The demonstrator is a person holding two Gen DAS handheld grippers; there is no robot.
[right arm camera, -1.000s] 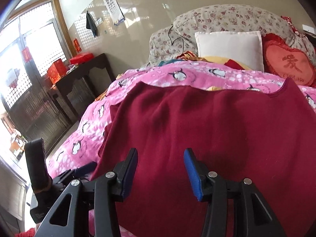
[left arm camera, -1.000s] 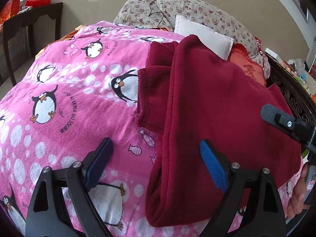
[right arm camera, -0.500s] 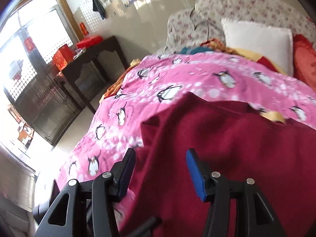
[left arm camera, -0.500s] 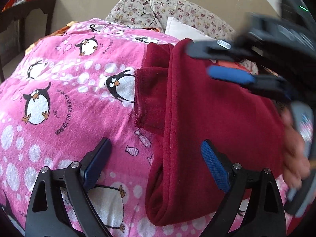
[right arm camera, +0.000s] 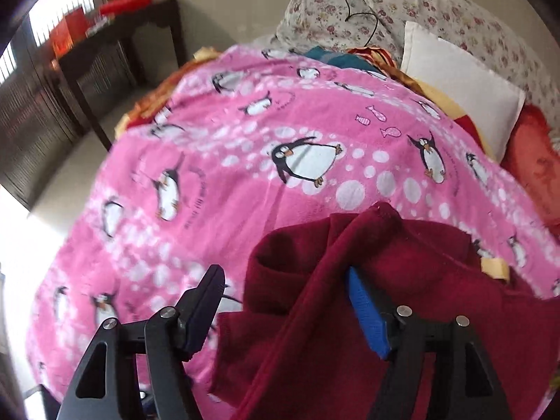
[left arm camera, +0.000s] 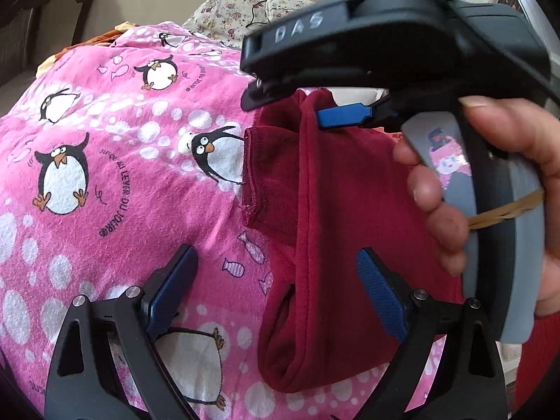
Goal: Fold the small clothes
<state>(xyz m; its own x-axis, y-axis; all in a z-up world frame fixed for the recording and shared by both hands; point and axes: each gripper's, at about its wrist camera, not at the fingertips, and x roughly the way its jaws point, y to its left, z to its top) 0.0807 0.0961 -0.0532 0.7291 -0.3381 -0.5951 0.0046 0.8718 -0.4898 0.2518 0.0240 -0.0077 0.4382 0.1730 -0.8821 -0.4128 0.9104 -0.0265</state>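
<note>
Swung across from the right side of the garment to its left folded edge since the earlier frame: right claw (right arm camera: 285, 309), now close in front of the left camera, gripped by a hand (left arm camera: 490, 189). Jaws just been opening, now standing apart, with the raised fold of cloth between them but no pad pressing on it; blue pad (right arm camera: 365, 311) partly tucked under the fold.

Spread over the bed: pink penguin blanket (left arm camera: 105, 175), patterned with white bubbles and small fish. Heaped at the head of the bed: floral bedding (right arm camera: 437, 10), with a white pillow (right arm camera: 458, 84) and a red cushion (right arm camera: 535, 161) leaning just in front.

Lying on the blanket, right of centre in the left view: dark red garment (left arm camera: 332, 210), folded lengthwise, with a rounded fold along its left edge and a hemmed sleeve (left arm camera: 266, 171) poking out flat to the left.

Hovering over the near end of the garment: left claw (left arm camera: 276, 297), jaws wide apart, one pad above the bare blanket and the other above the red cloth, gripping nothing.

Standing at the far left beside the bed: dark wooden desk (right arm camera: 115, 38), carrying red boxes (right arm camera: 70, 31).
</note>
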